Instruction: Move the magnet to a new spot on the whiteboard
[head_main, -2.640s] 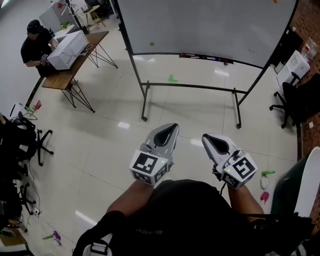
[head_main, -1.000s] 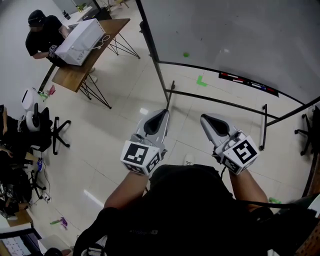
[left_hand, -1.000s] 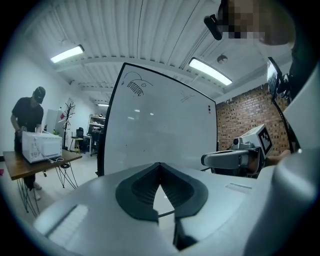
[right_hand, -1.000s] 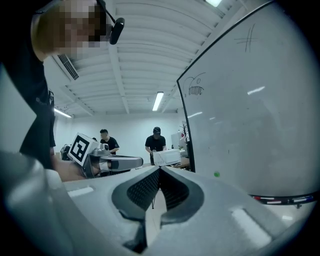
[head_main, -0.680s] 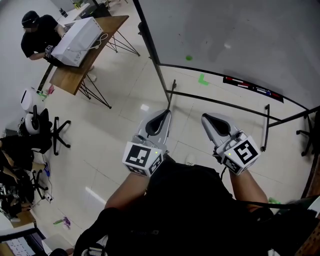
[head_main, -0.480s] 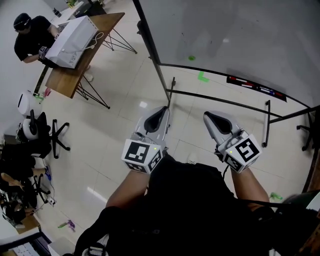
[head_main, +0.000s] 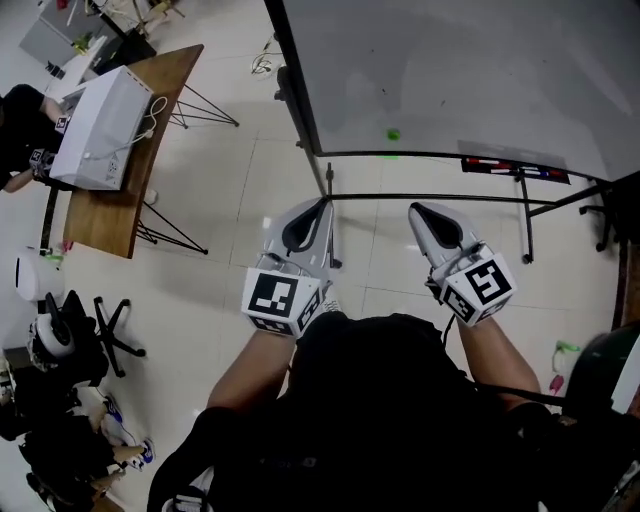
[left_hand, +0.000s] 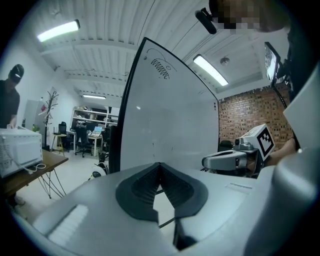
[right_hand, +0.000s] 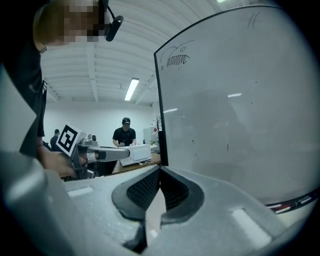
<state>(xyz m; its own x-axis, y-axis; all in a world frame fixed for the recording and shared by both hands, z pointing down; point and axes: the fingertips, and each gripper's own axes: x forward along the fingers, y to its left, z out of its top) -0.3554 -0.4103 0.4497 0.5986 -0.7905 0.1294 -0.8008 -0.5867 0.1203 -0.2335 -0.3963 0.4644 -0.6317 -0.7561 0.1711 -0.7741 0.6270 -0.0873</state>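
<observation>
A pale tiled floor fills the room, with a wooden table (head_main: 112, 205) at the far left and a whiteboard (head_main: 450, 70) on a metal stand at the far side, directly ahead of the person. The magnet (head_main: 393, 134), a small green disc, sits on the board face near its lower edge, left of the marker tray (head_main: 515, 168). The left gripper (head_main: 320, 203) and the right gripper (head_main: 416, 209) are held side by side, pointing toward the board and clear of it. In each gripper view the jaws meet at the tips with nothing between them. Task status, as judged: approach stage only. The magnet is untouched and well apart from both grippers. Reaching, gripping, shifting and releasing it are all left to do.
</observation>
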